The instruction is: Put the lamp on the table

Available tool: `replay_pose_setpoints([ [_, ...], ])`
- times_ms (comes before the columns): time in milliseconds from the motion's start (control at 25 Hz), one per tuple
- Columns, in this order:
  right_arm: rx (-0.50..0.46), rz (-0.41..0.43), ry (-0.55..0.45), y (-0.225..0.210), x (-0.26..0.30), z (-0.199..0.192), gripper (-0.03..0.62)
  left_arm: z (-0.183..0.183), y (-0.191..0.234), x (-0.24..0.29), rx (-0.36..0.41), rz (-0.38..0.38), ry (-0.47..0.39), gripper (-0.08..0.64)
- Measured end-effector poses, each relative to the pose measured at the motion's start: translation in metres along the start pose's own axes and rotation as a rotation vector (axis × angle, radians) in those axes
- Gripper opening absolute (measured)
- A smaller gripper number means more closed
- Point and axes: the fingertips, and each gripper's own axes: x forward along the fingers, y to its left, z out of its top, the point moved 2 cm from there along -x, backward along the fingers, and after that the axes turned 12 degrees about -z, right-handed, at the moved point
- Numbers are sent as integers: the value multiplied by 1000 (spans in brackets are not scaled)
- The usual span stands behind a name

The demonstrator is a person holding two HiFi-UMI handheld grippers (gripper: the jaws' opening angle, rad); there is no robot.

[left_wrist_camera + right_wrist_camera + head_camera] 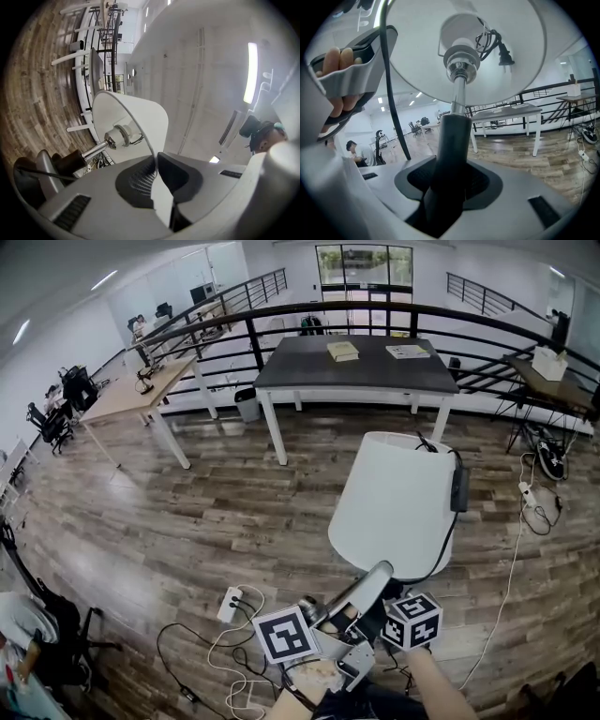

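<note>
The lamp is off the floor and tilted, its white shade [394,507] leaning toward the far dark table [356,371]. Its silver stem [364,589] runs down to my two grippers at the bottom of the head view. My left gripper [349,610] is shut on the rim of the shade [140,117], the thin edge pinched between the pads [140,180]. My right gripper [386,607] is shut on the lamp's black pole [450,140], below the bulb socket [461,58]. The lamp's base is hidden.
The lamp's black cord and plug [459,488] hang at the shade's right side. Two books [343,351] lie on the dark table. A power strip [232,604] and loose cables lie on the wood floor nearby. A wooden desk [141,390] and a black railing [281,315] stand farther off.
</note>
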Motion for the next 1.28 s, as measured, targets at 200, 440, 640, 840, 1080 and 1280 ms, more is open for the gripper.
replay_pose_setpoints([
  [200,5,19,10,-3,3,-3,175,-1,7,2,2,19,-21,44],
  [440,12,29,22,-10,17,-3,175,6,21,7,-6,35,-29,44],
  [640,9,14,27,-24,39,7,175,24,41,18,-18,23,-28,44],
  [840,18,-9,30,-38,70,22,176,50,66,32,-39,15,-13,44],
  [1080,19,-39,21,-54,121,51,176,96,96,50,-50,-2,7,43],
  [1280,27,-40,12,-55,165,80,176,142,116,64,-42,-7,21,43],
])
